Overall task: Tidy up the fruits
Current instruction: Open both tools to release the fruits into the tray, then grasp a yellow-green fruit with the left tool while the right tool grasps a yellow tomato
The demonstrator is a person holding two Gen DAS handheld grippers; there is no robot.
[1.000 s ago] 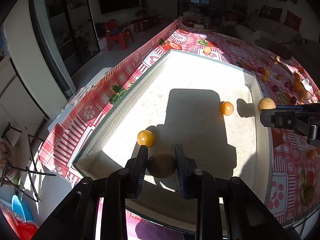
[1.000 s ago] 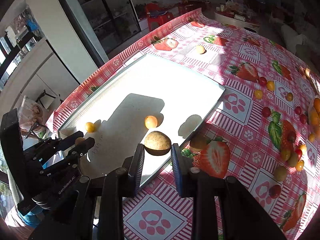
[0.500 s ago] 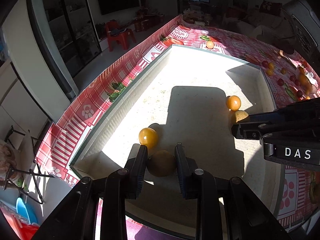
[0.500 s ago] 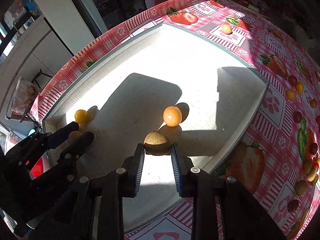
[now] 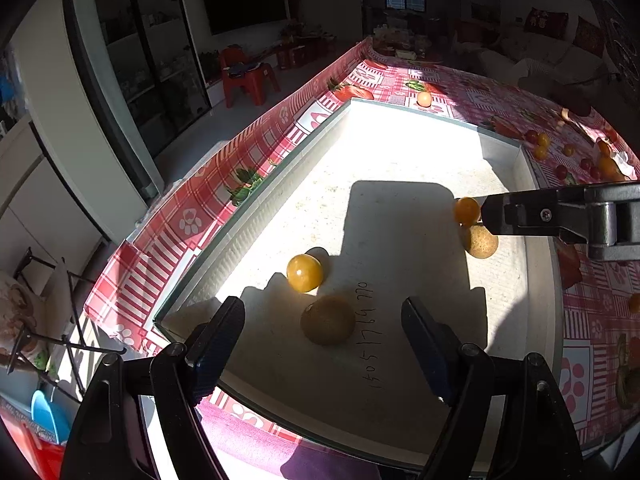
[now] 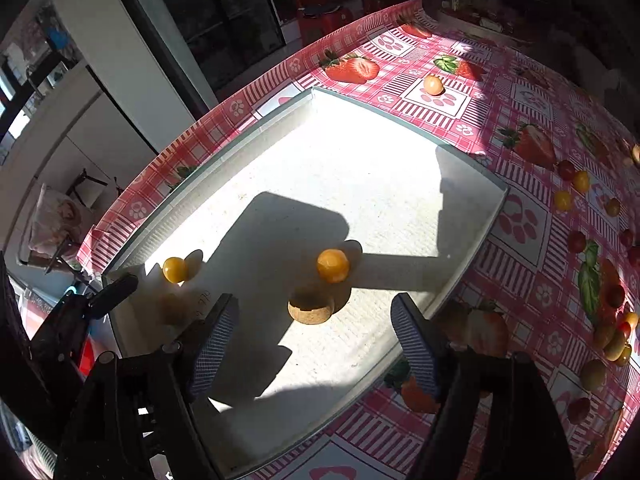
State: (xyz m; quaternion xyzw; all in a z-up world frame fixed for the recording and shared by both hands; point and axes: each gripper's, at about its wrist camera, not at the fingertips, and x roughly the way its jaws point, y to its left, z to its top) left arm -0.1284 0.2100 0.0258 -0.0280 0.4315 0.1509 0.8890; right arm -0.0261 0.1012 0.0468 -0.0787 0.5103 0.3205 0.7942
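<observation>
Now both tools are opening, where a second ago each was clamped on a brown fruit. The left tool (image 5: 324, 344) stands spread over the near corner of the white tray (image 5: 256, 216), and the dull brown fruit (image 5: 327, 320) it was pinching lies free on the tray floor between the pads, touching neither. The right tool (image 6: 316, 336) is likewise spread, and its speckled tan fruit (image 6: 311, 310) rests on the tray between its pads, clear of both; half a second ago it was still squeezed there.

For the task, this reads as two deliveries finished together: both brown fruits are down in the tray and look settled.

The left tool's fruit is round, matte and olive-brown, mostly in shade, beside a line of handwritten digits on the tray floor. Just beyond it sits a glossy yellow fruit (image 5: 305, 273), near but apparently not touching. The right tool's fruit is paler and freckled, half lit, with a shiny orange fruit (image 6: 333, 265) just behind it.

Many small red and yellow fruits (image 6: 581, 181) remain scattered on the strawberry-print cloth (image 6: 528, 220) covering the surface to the right of the tray, and one lone orange fruit (image 6: 433, 85) lies beyond the tray's far edge, so plenty seems left to gather.
</observation>
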